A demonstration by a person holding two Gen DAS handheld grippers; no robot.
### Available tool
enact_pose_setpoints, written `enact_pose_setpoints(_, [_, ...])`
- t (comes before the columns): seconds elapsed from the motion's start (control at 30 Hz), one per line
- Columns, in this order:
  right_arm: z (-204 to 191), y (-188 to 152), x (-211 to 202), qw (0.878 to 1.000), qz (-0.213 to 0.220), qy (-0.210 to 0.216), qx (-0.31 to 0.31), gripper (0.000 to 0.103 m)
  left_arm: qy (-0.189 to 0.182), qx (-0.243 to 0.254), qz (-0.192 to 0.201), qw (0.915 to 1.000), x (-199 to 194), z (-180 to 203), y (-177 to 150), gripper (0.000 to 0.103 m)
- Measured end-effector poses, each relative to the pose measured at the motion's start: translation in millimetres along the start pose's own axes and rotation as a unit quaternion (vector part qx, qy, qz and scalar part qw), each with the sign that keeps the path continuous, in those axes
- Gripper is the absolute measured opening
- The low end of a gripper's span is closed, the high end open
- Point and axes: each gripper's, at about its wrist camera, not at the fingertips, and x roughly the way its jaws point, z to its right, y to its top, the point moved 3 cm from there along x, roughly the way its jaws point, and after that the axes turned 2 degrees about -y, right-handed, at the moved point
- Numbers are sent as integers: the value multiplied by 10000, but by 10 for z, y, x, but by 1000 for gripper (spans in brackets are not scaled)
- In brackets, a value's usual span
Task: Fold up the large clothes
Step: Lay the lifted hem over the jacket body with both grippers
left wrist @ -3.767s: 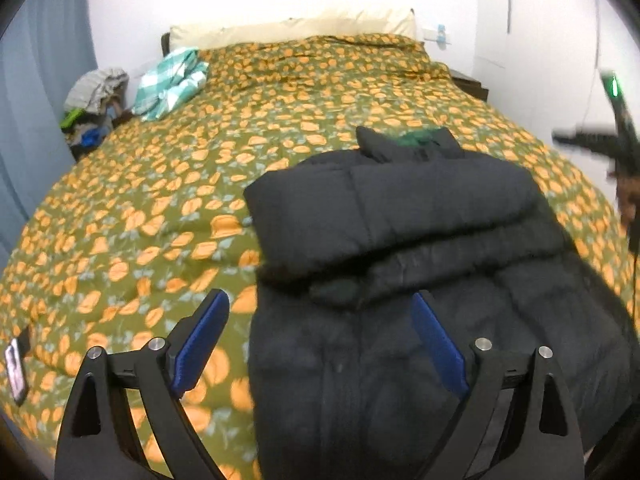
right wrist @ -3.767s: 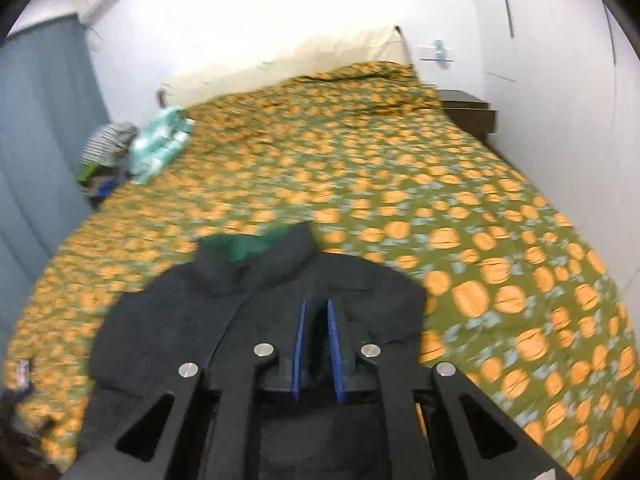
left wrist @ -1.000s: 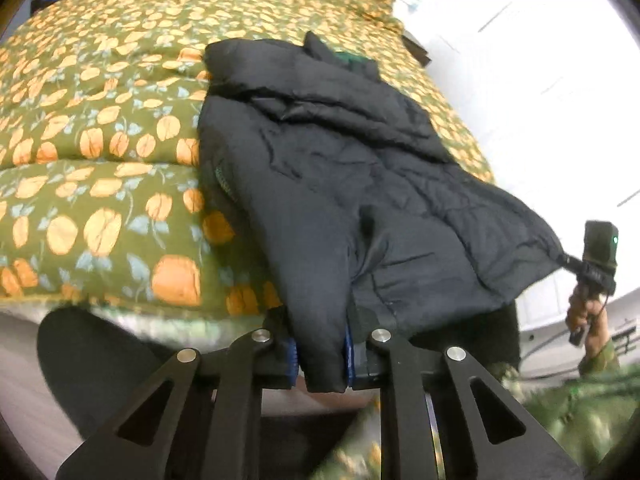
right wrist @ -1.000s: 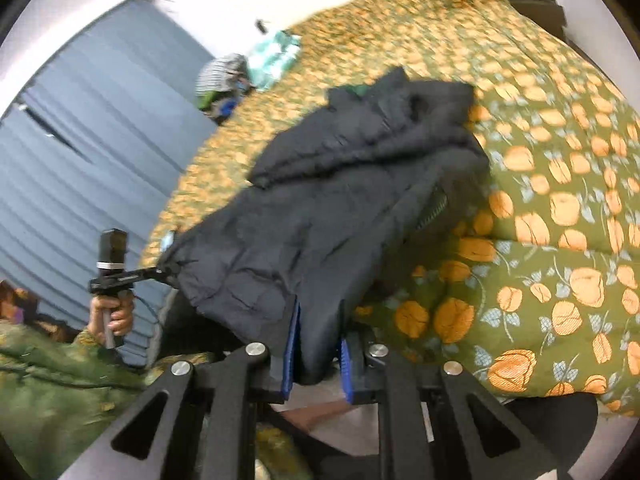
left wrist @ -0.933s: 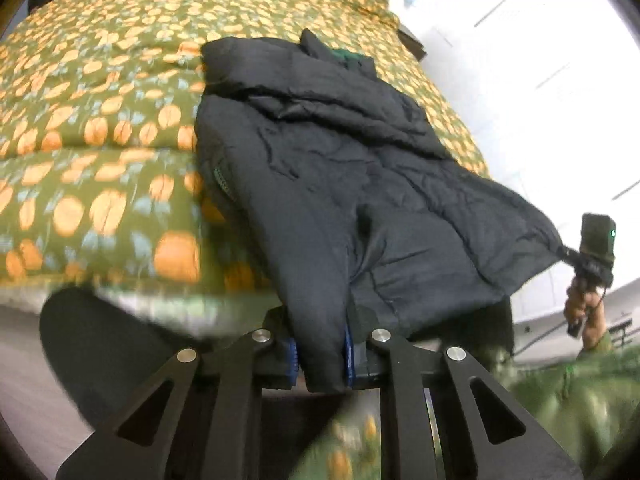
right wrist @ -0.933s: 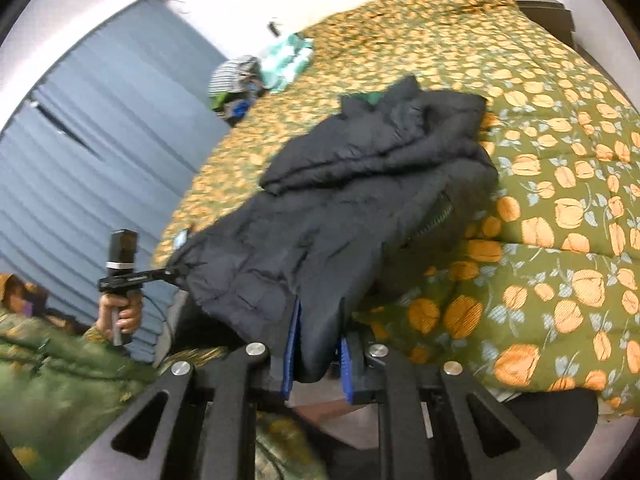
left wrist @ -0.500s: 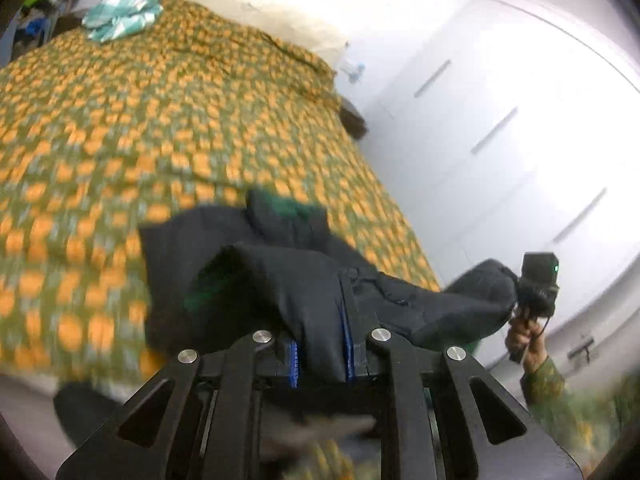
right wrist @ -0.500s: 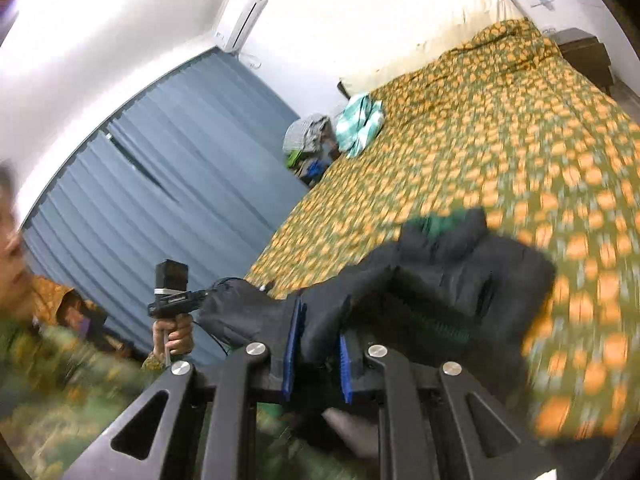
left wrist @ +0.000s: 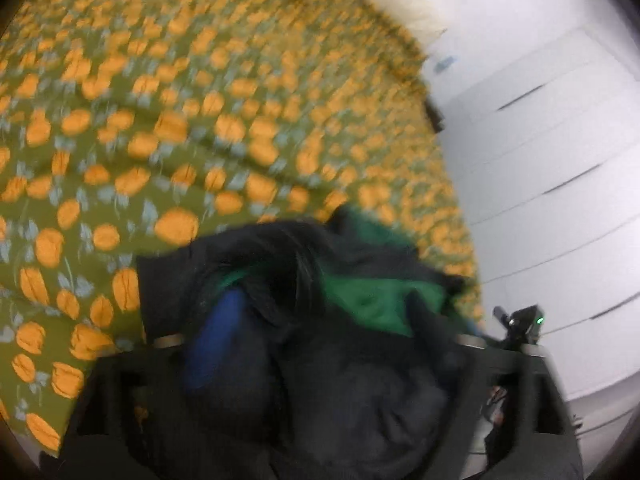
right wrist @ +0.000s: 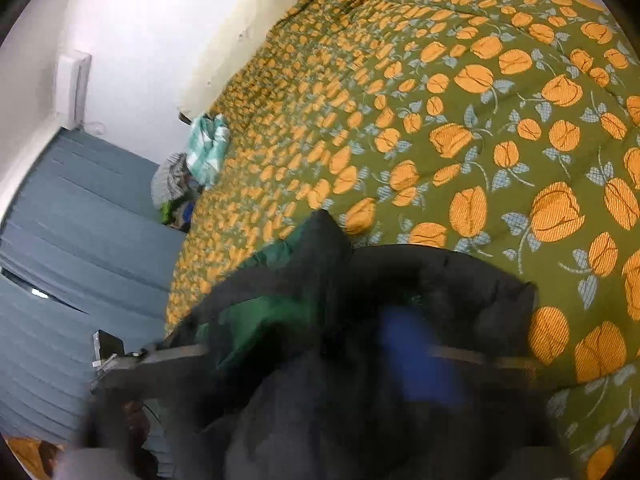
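Where the near edge of the bed [left wrist: 168,128] meets both wrist views, the black jacket [left wrist: 360,392] lies bunched in a heap on the green bedspread with orange flowers [right wrist: 480,128], its green lining [left wrist: 376,296] turned up and showing at the top of the pile. Both views are smeared by motion, so fine detail of the folds cannot be read.

From the left wrist, the left tool [left wrist: 320,344] has its jaws spread wide: they have just been opening, one blue pad [left wrist: 216,340] stands at the left of the heap, and the other finger is a dark blur at the right. Jacket cloth lies between the fingers, but the pads do not press on it. Beyond the right finger, the other handheld device with a small green light [left wrist: 524,324] shows against the white cupboard doors [left wrist: 560,152].

From the right wrist, the right tool [right wrist: 320,352] also stands wide apart, its jaws having just been opening. Its blue pad [right wrist: 416,356] sits at the right over the dark cloth, and the left finger runs out as a grey bar. The jacket fills the gap between them without being clamped.

Far off at the bed's left edge lie a teal checked cloth [right wrist: 208,148] and a heap of other clothes [right wrist: 172,188], next to the blue curtain [right wrist: 80,248].
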Motion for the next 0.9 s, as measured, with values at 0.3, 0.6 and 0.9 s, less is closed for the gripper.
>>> enact_pose_setpoints(0.3, [-552,-704,411,9299,-1125,-1966,-2899,99,1534,1537,-689,9737,624,-113,-447,81])
enact_pose_setpoints(0.6, [-345,-403,513,9337,-245,-2713,-2324,46,2171,644,366,9733,726,-378,-199,30])
enact_pose_setpoints(0.9, [-53,-460,693,9427,-463,-2614,-2019,59,2331,510,348,9705,786,-555,-230,40])
